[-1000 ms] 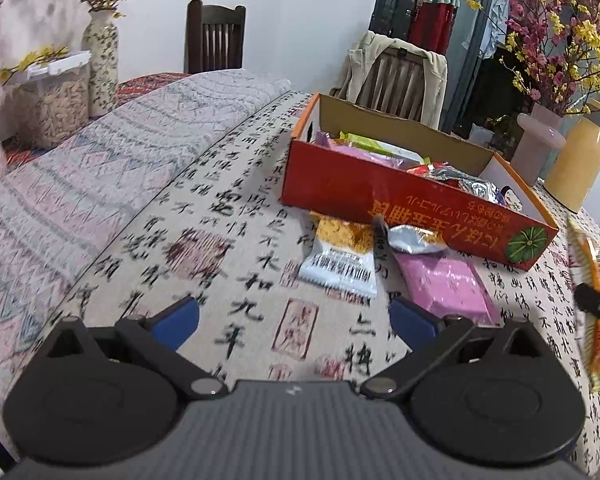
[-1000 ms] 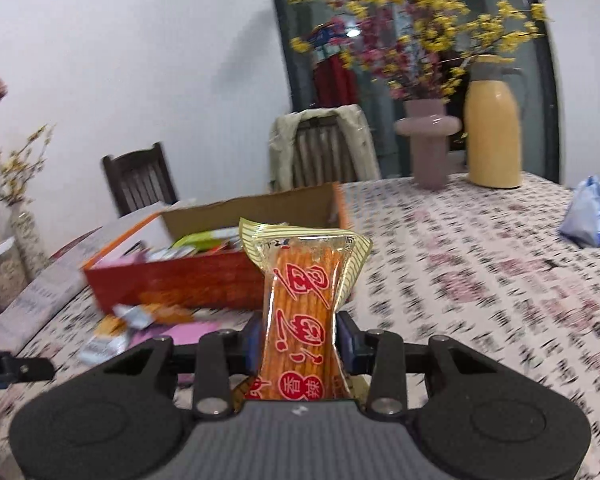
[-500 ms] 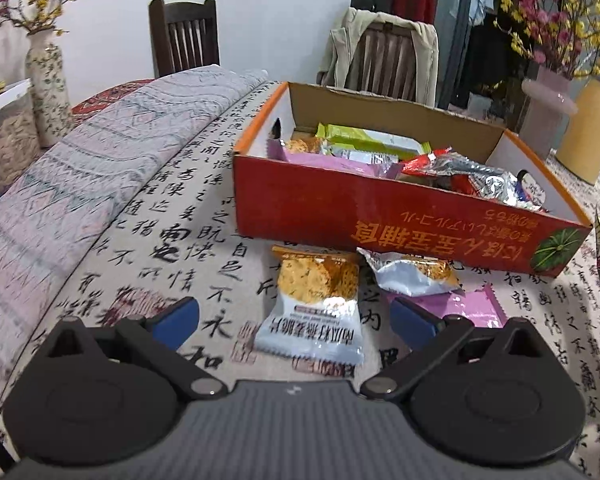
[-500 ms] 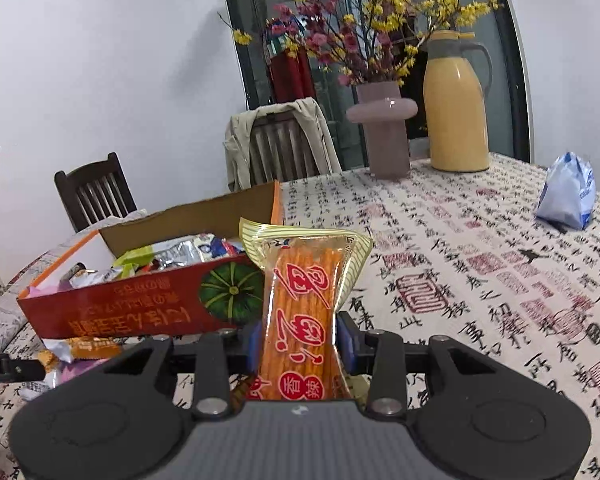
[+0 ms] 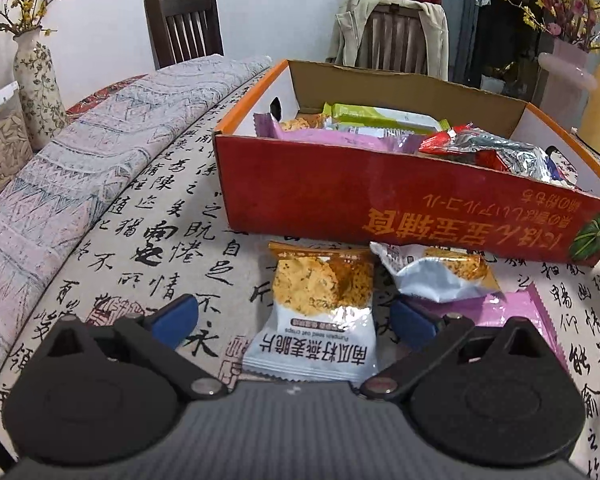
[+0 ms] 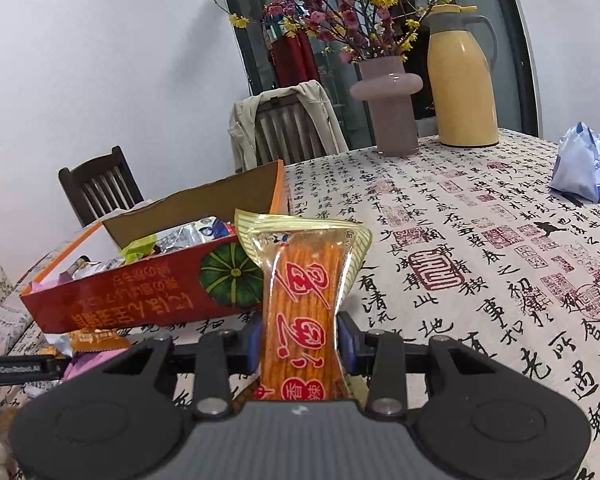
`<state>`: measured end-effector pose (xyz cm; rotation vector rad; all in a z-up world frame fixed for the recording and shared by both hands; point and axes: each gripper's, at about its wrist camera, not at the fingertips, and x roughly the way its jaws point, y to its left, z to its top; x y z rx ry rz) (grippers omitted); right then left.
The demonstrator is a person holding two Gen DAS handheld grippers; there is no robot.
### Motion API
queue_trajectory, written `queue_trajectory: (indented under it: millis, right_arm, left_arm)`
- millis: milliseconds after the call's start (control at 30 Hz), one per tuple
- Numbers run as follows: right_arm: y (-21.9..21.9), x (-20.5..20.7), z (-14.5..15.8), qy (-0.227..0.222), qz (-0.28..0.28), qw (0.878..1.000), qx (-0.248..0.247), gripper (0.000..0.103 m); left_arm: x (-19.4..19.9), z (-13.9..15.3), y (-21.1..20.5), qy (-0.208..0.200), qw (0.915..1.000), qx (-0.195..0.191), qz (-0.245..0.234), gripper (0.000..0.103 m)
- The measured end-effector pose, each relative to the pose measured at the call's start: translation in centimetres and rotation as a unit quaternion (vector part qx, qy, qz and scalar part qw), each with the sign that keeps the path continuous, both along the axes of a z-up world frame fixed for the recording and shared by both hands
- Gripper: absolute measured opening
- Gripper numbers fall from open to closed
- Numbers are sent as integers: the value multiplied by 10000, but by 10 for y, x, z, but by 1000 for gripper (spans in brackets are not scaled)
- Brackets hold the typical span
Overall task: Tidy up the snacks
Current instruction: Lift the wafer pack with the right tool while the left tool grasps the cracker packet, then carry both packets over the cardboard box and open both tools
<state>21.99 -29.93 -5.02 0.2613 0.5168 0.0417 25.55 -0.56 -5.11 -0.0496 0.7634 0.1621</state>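
I have the table (image 5: 148, 216) stretching ahead of both grippers, covered by a cloth printed with black calligraphy and red seals. The biggest thing on it is the red cardboard box (image 5: 380, 204), open at the top and already holding a heap of wrapped snacks; it sits straight ahead of my left gripper and ahead and to the left of my right gripper, where I see its pumpkin-printed corner (image 6: 228, 280). Beyond my right gripper, well apart from it, a yellow jug (image 6: 462, 80) and a mauve vase (image 6: 388, 104) of blossom stand at the far edge, and a small blue-and-white bag (image 6: 580, 168) lies off to the right.

My right gripper (image 6: 300, 340) is clenched on a long orange snack packet (image 6: 300, 312), its blue pads pressing both sides, the packet standing upright above the fingers, just beside the box's near corner.

My left gripper (image 5: 296, 318) is released, its fingers spread wide above the table. Between them lies an oat crisp packet (image 5: 320, 308), flat on the cloth, untouched by either pad. Just ahead of the right finger a crumpled silver-and-orange packet (image 5: 440, 276) rests against the box's front wall, overlapping a flat pink packet (image 5: 516, 308) that lies behind that finger.
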Motion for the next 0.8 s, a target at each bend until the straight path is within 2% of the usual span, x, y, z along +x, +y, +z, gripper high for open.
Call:
queue_trajectory:
  millis: [300,367,467,500,600,800]
  right_arm:
    - [1,0,0,2,49,10000,34,37]
    - [0,0,0,1,51,10000,33,37]
    - [0,0,0,0,51,10000,36,37]
    - [0,0,0,-1,49,10000,35,37]
    - [0,0,0,-19,48,10000,46,37]
    - [-1,-3,1,-87,48,9999,53,37]
  left_arm:
    - [1,1,1,-7,10000,-8,-44,101]
    - [-1,1,0,-70,9999,2,-97,93]
    - [-7,4,-5,-248,9994,32,-253,61]
    - [-8,5,-6,-294,9991,25,-304,47]
    - [-10,6,-6,-342,9988,-33,-348,42]
    - [-23,13,-2,-518,9979,-135,-369,41]
